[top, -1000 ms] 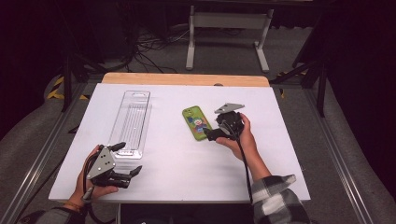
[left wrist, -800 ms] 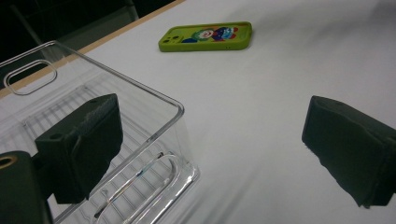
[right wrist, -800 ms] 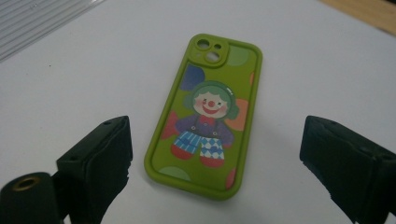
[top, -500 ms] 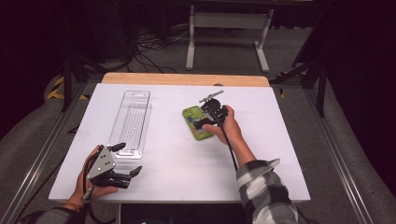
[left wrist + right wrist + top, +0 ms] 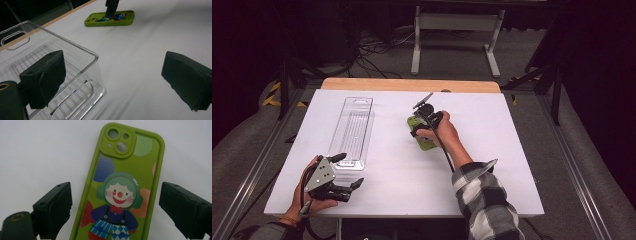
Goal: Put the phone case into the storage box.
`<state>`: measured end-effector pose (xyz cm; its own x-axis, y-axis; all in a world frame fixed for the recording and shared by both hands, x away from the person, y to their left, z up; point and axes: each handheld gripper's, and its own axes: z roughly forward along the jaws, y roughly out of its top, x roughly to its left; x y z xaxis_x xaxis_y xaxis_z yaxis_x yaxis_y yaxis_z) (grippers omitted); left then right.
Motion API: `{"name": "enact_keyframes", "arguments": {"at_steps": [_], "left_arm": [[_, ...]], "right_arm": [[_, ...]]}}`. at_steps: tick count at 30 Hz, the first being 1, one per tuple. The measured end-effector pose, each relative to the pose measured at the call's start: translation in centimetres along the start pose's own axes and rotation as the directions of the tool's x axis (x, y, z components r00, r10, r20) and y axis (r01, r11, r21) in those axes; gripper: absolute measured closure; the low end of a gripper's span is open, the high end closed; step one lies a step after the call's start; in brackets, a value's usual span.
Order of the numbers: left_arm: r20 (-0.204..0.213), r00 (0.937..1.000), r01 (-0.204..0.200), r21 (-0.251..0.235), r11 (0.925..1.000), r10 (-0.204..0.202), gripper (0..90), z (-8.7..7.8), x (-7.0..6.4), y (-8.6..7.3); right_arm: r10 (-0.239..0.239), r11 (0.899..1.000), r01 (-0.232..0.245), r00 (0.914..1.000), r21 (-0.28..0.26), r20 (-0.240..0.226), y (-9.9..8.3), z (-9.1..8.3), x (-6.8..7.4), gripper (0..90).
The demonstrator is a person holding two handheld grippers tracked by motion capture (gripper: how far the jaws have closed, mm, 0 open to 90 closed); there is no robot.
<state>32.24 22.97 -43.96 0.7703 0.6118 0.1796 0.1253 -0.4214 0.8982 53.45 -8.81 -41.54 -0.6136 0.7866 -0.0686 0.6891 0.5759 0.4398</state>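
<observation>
Green silicone, one piece: a single phone case printed with a clown lies flat on the white table, well to the right of the one clear plastic tray. Two grippers work here, one per hand.

Relative to that tray, the left gripper rests just off its near end, held low in the person's hand at the table's front edge; in its own view the jaws stand spread, one in front of the tray's near wall and the other over bare table, holding nothing. The right gripper points steeply down over the case, forearm in a plaid sleeve stretched forward from the near edge. Its jaws are wide apart, one on each side of the case, not touching it.

Compared with a second ago, the right gripper has moved from beside the case to directly above it and tilted downward; the left gripper has kept its place.
</observation>
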Motion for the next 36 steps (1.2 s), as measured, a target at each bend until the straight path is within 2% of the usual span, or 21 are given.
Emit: {"name": "enact_keyframes", "arguments": {"at_steps": [2, 7, 11, 15, 18, 20, 21, 22, 26, 28, 34, 35, 36], "left_arm": [[0.000, 1.0000, 0.001, 0.003, 1.0000, -0.001, 6.5, 0.0, -0.1, 0.0], [-0.001, 1.0000, -0.003, 0.002, 1.0000, 0.003, 6.5, 0.0, 0.0, 0.0], [0.001, 1.0000, -0.005, 0.002, 1.0000, 0.005, 6.5, 0.0, -0.1, 0.0], [0.002, 0.9999, -0.013, 0.000, 0.9999, 0.013, 6.6, 0.0, -0.1, 0.0], [0.003, 1.0000, -0.005, 0.002, 1.0000, 0.005, 6.6, 0.0, -0.1, 0.0], [-0.003, 0.9998, -0.017, 0.004, 0.9998, 0.017, 6.6, 0.0, -0.1, 0.0], [0.007, 1.0000, -0.006, 0.002, 1.0000, 0.006, 6.6, 0.0, -0.2, 0.0], [0.007, 0.9999, -0.012, 0.001, 0.9999, 0.012, 6.6, 0.0, -0.3, 0.1], [-0.002, 0.9995, -0.032, 0.003, 0.9995, 0.032, 6.7, 0.0, -0.4, 0.2], [0.010, 0.9996, -0.025, 0.006, 0.9997, 0.025, 6.7, 0.0, -0.4, 0.1], [0.004, 0.9997, -0.026, 0.008, 0.9996, 0.026, 6.7, 0.0, -0.3, 0.0], [0.003, 0.9995, -0.032, 0.009, 0.9994, 0.032, 6.7, 0.0, -0.2, 0.0], [0.015, 0.9997, -0.021, 0.008, 0.9997, 0.021, 6.7, 0.0, -0.3, 0.0]], "right_arm": [[0.007, 1.000, -0.007, 0.9999, 0.010, 0.013, 0.1, 0.2, -0.1, 12.1], [0.047, 0.998, -0.048, 0.9988, 0.032, 0.011, 0.4, 0.7, -0.6, 12.6], [0.053, 0.998, -0.053, 0.9986, 0.040, -0.004, 0.6, 1.0, -0.5, 12.6], [0.037, 0.998, -0.038, 0.9992, 0.057, 0.015, 1.1, 1.5, -0.1, 11.5], [0.043, 0.996, -0.044, 0.9990, 0.073, 0.014, 1.0, 1.4, -0.1, 11.5], [0.052, 0.995, -0.052, 0.9986, 0.084, 0.009, 0.8, 1.3, -0.3, 11.5], [0.053, 0.995, -0.054, 0.9985, 0.089, 0.014, 0.8, 1.3, -0.3, 11.5], [0.052, 0.994, -0.053, 0.9985, 0.095, 0.016, 0.8, 1.3, -0.3, 11.5], [0.052, 0.995, -0.054, 0.9984, 0.088, 0.020, 1.2, 1.5, -0.3, 11.8], [0.060, 0.995, -0.061, 0.9981, 0.084, 0.017, 1.5, 1.6, -0.3, 11.9], [0.062, 0.994, -0.064, 0.9978, 0.089, 0.025, 2.7, 2.2, -0.5, 11.5], [0.072, 0.993, -0.074, 0.9971, 0.088, 0.025, 2.9, 2.3, -0.6, 11.6], [0.083, 0.993, -0.085, 0.9963, 0.082, 0.024, 3.1, 2.5, -0.7, 11.6]]}}
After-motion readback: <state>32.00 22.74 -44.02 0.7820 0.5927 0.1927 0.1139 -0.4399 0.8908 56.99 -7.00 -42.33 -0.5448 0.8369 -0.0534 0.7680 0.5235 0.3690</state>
